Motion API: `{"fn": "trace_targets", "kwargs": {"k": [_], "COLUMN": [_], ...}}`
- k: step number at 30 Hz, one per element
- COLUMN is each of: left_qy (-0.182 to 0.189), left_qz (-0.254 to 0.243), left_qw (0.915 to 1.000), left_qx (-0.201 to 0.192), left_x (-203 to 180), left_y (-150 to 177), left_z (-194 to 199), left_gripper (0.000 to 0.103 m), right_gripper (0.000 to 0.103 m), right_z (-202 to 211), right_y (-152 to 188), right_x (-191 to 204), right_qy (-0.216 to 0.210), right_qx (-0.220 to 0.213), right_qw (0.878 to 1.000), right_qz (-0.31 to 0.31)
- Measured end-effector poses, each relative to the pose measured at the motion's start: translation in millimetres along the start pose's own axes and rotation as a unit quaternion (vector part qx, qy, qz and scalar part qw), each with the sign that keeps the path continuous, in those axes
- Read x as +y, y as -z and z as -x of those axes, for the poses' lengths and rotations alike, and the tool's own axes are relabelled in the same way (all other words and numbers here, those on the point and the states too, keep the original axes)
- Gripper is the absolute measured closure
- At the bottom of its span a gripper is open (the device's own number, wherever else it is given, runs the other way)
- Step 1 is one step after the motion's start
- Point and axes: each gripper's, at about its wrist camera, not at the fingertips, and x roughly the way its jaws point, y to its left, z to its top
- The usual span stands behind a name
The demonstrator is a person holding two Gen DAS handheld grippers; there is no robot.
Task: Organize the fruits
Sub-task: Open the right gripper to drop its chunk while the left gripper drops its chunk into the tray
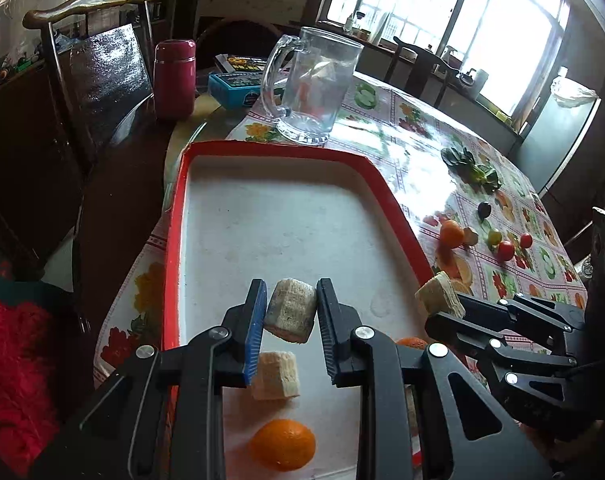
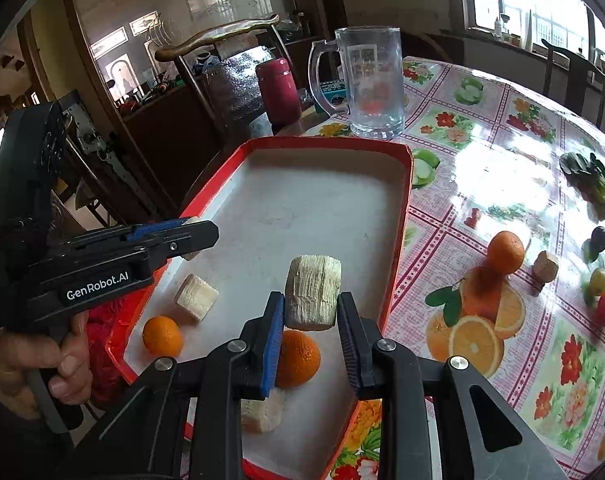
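Left wrist view: at lower centre the left gripper (image 1: 291, 309) pinches a pale fruit chunk (image 1: 290, 309) above the red tray (image 1: 174, 240), likely for sorting; another chunk and an orange (image 1: 282, 444) lie below.

Right wrist view: at lower centre the right gripper (image 2: 311, 307) clamps a second chunk (image 2: 312, 297) over the tray's near end; loose fruit waits at right on the tablecloth (image 2: 502, 168).

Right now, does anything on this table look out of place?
Yes: a bunch of leafy greens lies loose on the tablecloth beyond the scattered fruit, though it is not fruit. Nothing looks spilled or broken.
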Motion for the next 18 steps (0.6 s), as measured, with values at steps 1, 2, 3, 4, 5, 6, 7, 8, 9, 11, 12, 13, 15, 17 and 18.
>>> {"fn": "trace_targets", "kwargs": {"k": [1, 2, 3, 4, 5, 6, 7, 8, 9, 11, 12, 13, 15, 17, 18], "left_qy": [-0.002, -0.004, -0.005, -0.007, -0.008, -0.008, -0.009, -0.01, -0.011, -0.012, -0.012, -0.013, -0.015, -0.021, -0.022], "left_qz": [0.001, 0.003, 0.004, 0.005, 0.006, 0.007, 0.007, 0.008, 0.009, 0.011, 0.012, 0.012, 0.011, 0.012, 0.014], "left_qw": [1.0, 1.0, 0.9999, 0.9999, 0.9999, 0.9998, 0.9997, 0.9996, 0.9996, 0.9994, 0.9993, 0.9992, 0.9986, 0.9977, 0.9978], "left_qx": [0.003, 0.006, 0.008, 0.011, 0.014, 0.017, 0.02, 0.023, 0.026, 0.032, 0.034, 0.036, 0.049, 0.064, 0.061], "left_x": [2.5, 4.6, 6.3, 7.7, 8.9, 10.0, 10.8, 12.2, 13.1, 14.8, 15.6, 16.3, 16.7, 17.6, 17.5], "left_y": [-0.9, -1.6, -1.8, -1.9, -1.9, -2.1, -1.9, -2.0, -2.2, -2.7, -2.7, -2.7, -1.9, -0.3, 0.2], "left_z": [-2.7, -5.4, -7.9, -10.5, -13.1, -15.6, -18.2, -20.6, -22.9, -26.7, -28.1, -29.6, -34.7, -40.2, -38.2], "left_gripper": [0.08, 0.08, 0.08, 0.08, 0.08, 0.08, 0.08, 0.08, 0.08, 0.08, 0.08, 0.08, 0.08, 0.08, 0.08], "right_gripper": [0.076, 0.076, 0.076, 0.076, 0.076, 0.076, 0.076, 0.076, 0.076, 0.076, 0.076, 0.076, 0.074, 0.073, 0.072], "right_z": [-3.4, -6.4, -9.9, -13.5, -17.0, -20.2, -23.4, -26.8, -30.4, -37.1, -40.8, -43.6, -48.6, -49.1, -48.6], "right_y": [-1.0, -1.8, -3.1, -4.3, -5.5, -6.5, -7.3, -8.0, -8.5, -8.0, -7.9, -7.5, -6.8, -6.4, -6.2], "right_x": [-0.2, -0.3, -0.4, -0.2, -0.1, 0.4, 1.3, 2.1, 3.2, 4.9, 5.4, 5.7, 5.6, 3.9, 3.2], "right_qy": [-0.001, -0.001, -0.002, -0.003, -0.004, -0.004, -0.004, -0.004, -0.004, -0.003, -0.003, -0.004, -0.006, -0.009, -0.009], "right_qx": [0.003, 0.005, 0.008, 0.011, 0.014, 0.017, 0.02, 0.023, 0.027, 0.034, 0.038, 0.042, 0.048, 0.046, 0.047], "right_qw": [1.0, 1.0, 1.0, 1.0, 1.0, 1.0, 1.0, 1.0, 1.0, 0.999, 0.999, 0.999, 0.999, 0.999, 0.999], "right_qz": [0.0, 0.001, 0.001, 0.002, 0.003, 0.005, 0.007, 0.01, 0.012, 0.017, 0.018, 0.018, 0.016, 0.01, 0.007]}}
